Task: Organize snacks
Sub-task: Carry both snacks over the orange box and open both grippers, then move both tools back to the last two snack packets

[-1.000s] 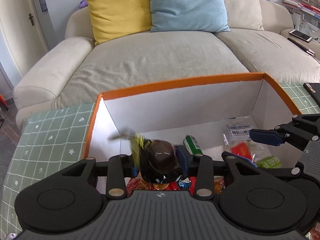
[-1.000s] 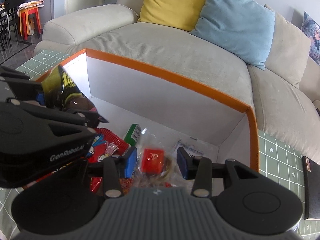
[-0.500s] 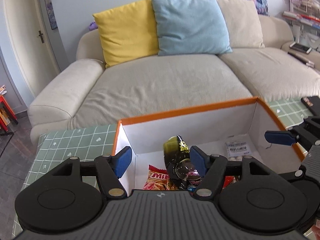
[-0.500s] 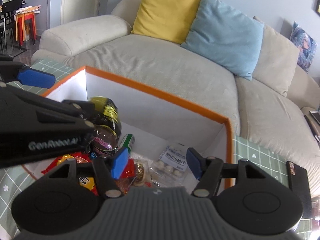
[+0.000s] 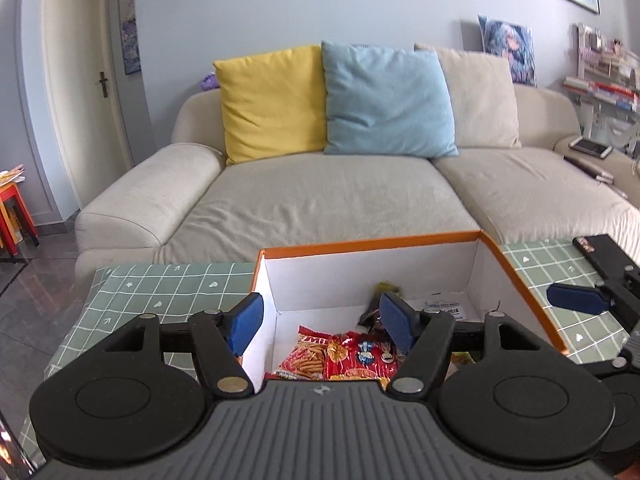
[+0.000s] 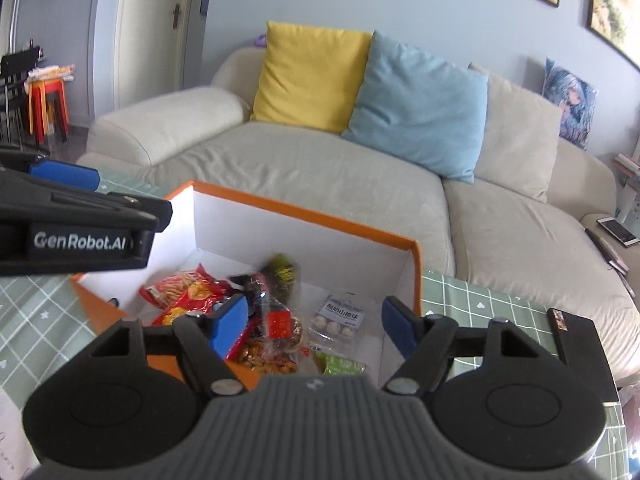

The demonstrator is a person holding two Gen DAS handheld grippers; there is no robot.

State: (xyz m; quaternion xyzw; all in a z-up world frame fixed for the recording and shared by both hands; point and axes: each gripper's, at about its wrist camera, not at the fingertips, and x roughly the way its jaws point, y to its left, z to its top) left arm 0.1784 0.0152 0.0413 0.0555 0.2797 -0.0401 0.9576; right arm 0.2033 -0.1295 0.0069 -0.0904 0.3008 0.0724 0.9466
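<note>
An orange-rimmed white box (image 5: 368,242) (image 6: 304,216) stands on the green checked tablecloth and holds several snack packs. Red snack bags (image 5: 348,356) (image 6: 188,288) lie at its near left. A dark pack with yellow print (image 6: 280,272) (image 5: 378,304) lies in the middle, a clear pack of white balls (image 6: 340,318) and a green pack (image 6: 340,364) to the right. My left gripper (image 5: 324,324) is open and empty above the box's near edge. My right gripper (image 6: 314,324) is open and empty above the box.
A beige sofa (image 5: 320,196) with yellow (image 5: 272,100) and blue (image 5: 388,100) cushions stands right behind the table. A black flat device (image 6: 580,344) lies on the cloth right of the box. Red stools (image 6: 46,104) stand far left.
My left gripper opened and let go of the dark yellow-print pack, which now lies in the box. Both grippers rose and pulled back from the box.
</note>
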